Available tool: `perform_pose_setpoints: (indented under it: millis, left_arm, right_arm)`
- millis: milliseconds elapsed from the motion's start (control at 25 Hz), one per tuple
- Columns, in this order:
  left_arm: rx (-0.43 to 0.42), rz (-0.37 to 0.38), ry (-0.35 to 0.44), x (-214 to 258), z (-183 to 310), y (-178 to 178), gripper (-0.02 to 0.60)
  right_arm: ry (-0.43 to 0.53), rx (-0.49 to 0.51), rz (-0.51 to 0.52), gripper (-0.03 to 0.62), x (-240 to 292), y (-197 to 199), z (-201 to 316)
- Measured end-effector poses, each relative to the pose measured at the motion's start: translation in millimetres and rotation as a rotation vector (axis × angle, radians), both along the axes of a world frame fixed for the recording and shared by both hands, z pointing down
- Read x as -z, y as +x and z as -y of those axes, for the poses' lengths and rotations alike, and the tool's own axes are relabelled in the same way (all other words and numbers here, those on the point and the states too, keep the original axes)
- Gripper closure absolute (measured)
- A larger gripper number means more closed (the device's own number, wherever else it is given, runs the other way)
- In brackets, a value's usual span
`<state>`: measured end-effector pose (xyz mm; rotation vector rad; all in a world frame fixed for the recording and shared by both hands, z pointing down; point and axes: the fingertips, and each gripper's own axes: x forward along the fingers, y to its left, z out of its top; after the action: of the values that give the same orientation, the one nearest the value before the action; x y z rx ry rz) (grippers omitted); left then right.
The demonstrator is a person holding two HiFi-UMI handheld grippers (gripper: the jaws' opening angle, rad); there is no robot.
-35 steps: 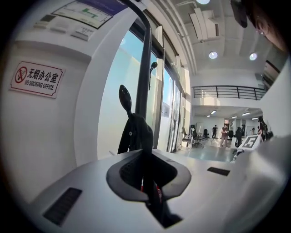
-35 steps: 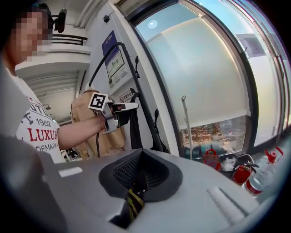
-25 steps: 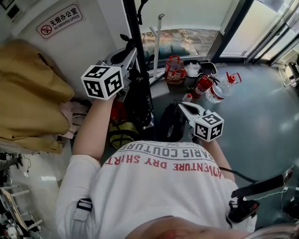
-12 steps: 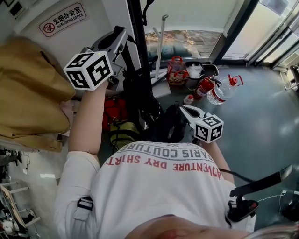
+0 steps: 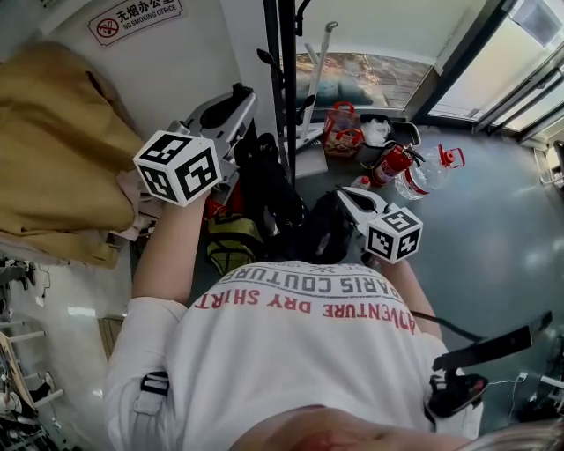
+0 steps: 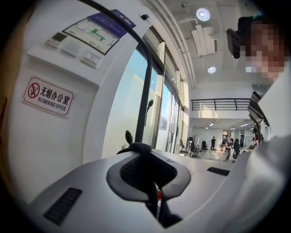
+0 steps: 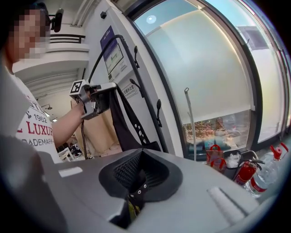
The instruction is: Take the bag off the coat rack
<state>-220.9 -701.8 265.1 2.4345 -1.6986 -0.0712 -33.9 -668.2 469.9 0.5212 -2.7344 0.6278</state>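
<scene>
The black bag [image 5: 273, 189] hangs by its strap beside the black coat rack pole [image 5: 286, 79]. My left gripper [image 5: 240, 95] is raised next to the pole and shut on the bag's black strap [image 6: 146, 91], which loops up over the jaws. In the right gripper view, the left gripper [image 7: 97, 98] pinches the strap [image 7: 122, 118] beside the rack [image 7: 144, 91]. Lower down, my right gripper [image 5: 345, 195] is shut against the bag's dark lower part. Between its pads sits a black strap with metal eyelets [image 7: 136, 191].
A tan coat [image 5: 53, 167] hangs at the left by the wall with the no-smoking sign [image 5: 132, 19]. On the floor past the rack stand a red basket [image 5: 342, 132], a fire extinguisher [image 5: 388, 163] and a water bottle [image 5: 423, 172]. Glass doors run along the right.
The left gripper swung up and left with the strap, then came back down and right a little. The right gripper has stayed almost where it was.
</scene>
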Motion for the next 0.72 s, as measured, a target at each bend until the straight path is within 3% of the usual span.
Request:
perform_pose_setpoints:
  millis: [400,560,720]
  left_arm:
    - [0.016,-0.056,-0.178,-93,-59,4,0.572]
    - [-0.001,-0.077,-0.195,-98,-96,8,0.572]
    - [-0.048,-0.052,-0.182,-97,-143,27,0.571]
  right_arm:
    - [0.093,0.079,0.036,0.592,33,-34,-16]
    - [0.089,0.107,0.03,0.592,31,-38,-42]
    - [0.107,0.114,0.035,0.592,39,-40,-83]
